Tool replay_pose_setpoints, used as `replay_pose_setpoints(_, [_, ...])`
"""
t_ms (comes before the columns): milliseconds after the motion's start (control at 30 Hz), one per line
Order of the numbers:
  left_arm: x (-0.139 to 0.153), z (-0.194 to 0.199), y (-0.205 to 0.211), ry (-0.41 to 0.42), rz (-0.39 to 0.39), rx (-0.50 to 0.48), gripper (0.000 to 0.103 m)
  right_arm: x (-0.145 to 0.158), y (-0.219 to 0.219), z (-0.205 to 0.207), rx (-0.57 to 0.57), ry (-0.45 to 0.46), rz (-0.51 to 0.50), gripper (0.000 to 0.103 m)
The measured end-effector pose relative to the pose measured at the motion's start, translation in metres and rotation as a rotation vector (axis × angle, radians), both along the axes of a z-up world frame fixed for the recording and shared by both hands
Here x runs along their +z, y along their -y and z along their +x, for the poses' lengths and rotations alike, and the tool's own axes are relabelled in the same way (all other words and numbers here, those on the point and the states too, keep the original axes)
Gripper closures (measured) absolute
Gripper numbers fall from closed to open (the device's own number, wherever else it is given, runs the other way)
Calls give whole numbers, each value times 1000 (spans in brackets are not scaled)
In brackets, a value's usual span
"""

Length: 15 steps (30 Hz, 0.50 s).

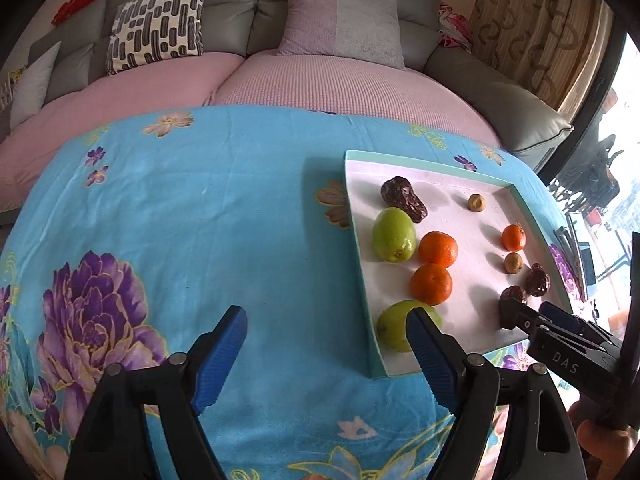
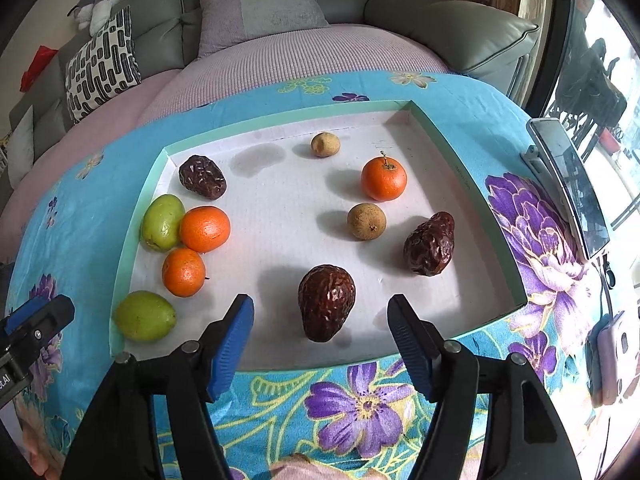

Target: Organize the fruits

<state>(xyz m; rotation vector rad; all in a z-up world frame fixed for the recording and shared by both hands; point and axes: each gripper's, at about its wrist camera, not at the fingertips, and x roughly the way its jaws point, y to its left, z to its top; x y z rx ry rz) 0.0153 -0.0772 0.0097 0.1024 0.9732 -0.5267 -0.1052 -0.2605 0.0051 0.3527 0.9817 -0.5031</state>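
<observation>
Fruit sitting in the tray [image 2: 132, 216]

I am holding both tongs wide open and empty; the right tongs [image 2: 320, 332] are hovering around a brown date [image 2: 326, 304].

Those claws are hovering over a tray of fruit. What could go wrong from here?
The right claw is open around a wrinkled dark date that tapers to a narrow end; it might slip or tip when squeezed. The fruits are round and lie loose in the shallow tray, so a nudge could send an orange rolling into its neighbours. The left claw has one finger right beside a green fruit and could bump it.
</observation>
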Motion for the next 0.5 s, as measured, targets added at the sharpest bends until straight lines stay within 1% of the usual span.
replay_pose_setpoints(33, [-1,2,-6,23,31,24,7,2,-3,0,8,4,-7,23])
replay_pose_setpoints(100, [-2,6,-18,58,78,65,3,6,-9,-2,21,12,-21,22])
replay_pose_setpoints(133, [-3,7,-24,68,90,85,2,7,-13,-2,26,14,-29,22])
replay_pose_setpoints(167, [-3,9,-30,75,93,105,1,9,-16,-3,30,14,-38,21])
replay_pose_setpoints(233, [-2,11,-43,79,83,135,0,10,-24,-4,44,8,-60,13])
replay_pose_setpoints(367, [-2,9,-61,83,88,162,0,15,-40,-4,76,20,-88,12])
replay_pose_setpoints(500, [3,1,-70,88,53,189,0,22,-57,-4,102,40,-100,12])
